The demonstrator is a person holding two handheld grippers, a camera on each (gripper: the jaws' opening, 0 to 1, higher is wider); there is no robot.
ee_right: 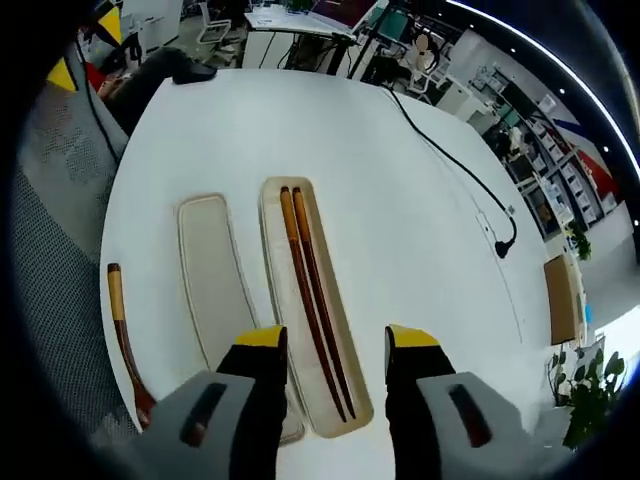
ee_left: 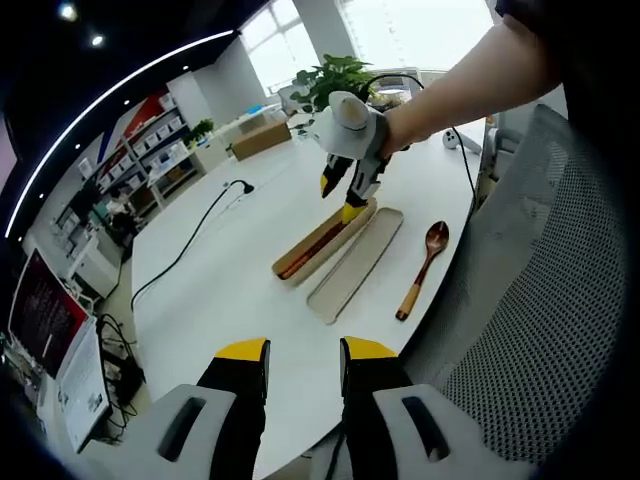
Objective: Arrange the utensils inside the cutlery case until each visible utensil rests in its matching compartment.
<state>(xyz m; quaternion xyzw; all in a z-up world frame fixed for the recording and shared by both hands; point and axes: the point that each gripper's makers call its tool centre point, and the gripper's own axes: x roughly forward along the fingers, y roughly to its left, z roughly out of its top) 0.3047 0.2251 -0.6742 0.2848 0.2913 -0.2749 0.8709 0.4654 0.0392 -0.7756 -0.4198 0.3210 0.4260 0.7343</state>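
in the left gripper view, the left gripper (ee_left: 304, 352) hovers with jaws spread and empty over the near edge of the round white table (ee_left: 230, 280). beyond it lies the brown wooden spoon (ee_left: 424, 268), apart from the flat beige case lid (ee_left: 356, 264), which sits just beside the beige oblong cutlery case (ee_left: 322, 242) holding two dark wooden chopsticks (ee_right: 308, 290). farthest, the right gripper (ee_left: 347, 203) hangs over the case's far end, jaws apart, gripping nothing.

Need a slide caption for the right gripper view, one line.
Open right tool above the case tray holding chopsticks; lid and wooden spoon beside it.
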